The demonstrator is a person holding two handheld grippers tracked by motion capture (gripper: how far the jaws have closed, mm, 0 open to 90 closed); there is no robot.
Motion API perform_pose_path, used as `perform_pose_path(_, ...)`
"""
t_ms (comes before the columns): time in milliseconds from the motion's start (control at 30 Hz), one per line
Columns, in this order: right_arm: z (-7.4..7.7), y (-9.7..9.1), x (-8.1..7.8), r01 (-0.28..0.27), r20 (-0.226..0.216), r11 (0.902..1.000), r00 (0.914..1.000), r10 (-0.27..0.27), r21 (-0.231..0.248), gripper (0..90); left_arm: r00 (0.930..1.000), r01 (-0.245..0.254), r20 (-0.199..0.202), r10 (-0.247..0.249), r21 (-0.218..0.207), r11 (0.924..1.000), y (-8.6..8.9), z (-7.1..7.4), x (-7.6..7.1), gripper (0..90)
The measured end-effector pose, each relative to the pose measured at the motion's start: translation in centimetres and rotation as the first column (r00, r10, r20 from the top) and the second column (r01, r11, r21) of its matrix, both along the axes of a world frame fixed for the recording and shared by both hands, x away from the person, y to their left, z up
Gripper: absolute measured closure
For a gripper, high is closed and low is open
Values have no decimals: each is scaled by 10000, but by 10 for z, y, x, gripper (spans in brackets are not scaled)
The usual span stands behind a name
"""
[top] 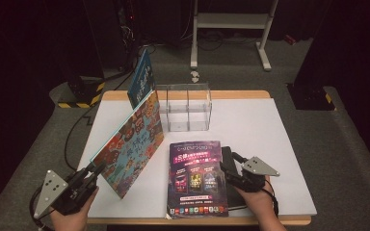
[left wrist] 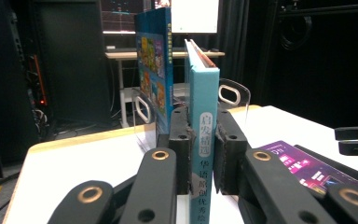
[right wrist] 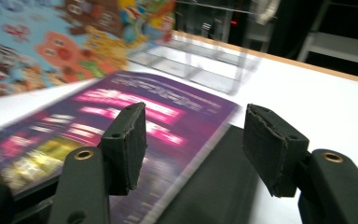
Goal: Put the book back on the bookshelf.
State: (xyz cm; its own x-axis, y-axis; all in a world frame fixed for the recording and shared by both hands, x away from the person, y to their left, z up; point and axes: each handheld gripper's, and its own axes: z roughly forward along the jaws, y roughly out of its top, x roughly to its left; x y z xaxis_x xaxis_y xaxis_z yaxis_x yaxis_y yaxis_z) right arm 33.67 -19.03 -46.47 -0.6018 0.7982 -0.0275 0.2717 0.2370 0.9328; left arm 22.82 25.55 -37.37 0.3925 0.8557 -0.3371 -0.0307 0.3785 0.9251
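A colourful picture book (top: 132,142) stands on its edge on the table's left half, leaning. My left gripper (top: 92,171) is shut on its near corner; in the left gripper view the pads clamp the teal spine (left wrist: 204,93) from both sides. A purple magazine (top: 195,178) lies flat at the front, partly over a black book (top: 232,185). Over the magazine's right edge my right gripper (top: 230,172) is open. In the right gripper view its jaws (right wrist: 196,140) straddle that edge, with the magazine (right wrist: 135,116) and the black book (right wrist: 214,186) below and nothing between the pads.
A clear acrylic holder (top: 188,108) with dividers stands at the back middle of the white table (top: 260,130). A blue book (top: 142,77) stands upright at the holder's left side. Beyond the table's far edge are a white frame (top: 231,21) and dark equipment on the floor.
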Motion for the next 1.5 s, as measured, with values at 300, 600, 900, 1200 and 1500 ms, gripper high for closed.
perform_pose_path(300,-1,-15,4,432,-262,9977,9988,-419,523,398,9996,-266,-43,267,259,9993,-3,1,7,778)
perform_pose_path(600,-2,-13,4,362,-341,9980,9988,-344,525,398,9980,-100,-612,136,580,9983,-14,-4,27,737)
perform_pose_path(900,-4,-14,4,404,-527,9973,9979,-372,619,399,9983,97,-582,-46,870,9962,-24,-5,44,735)
perform_pose_path(1200,-5,-14,4,373,-581,9973,9977,-336,639,399,9973,257,-706,-195,880,9958,-30,-3,52,767)
perform_pose_path(1500,-6,-12,4,293,-628,9969,9977,-247,731,400,9957,218,-909,-147,781,9967,-36,2,53,808)
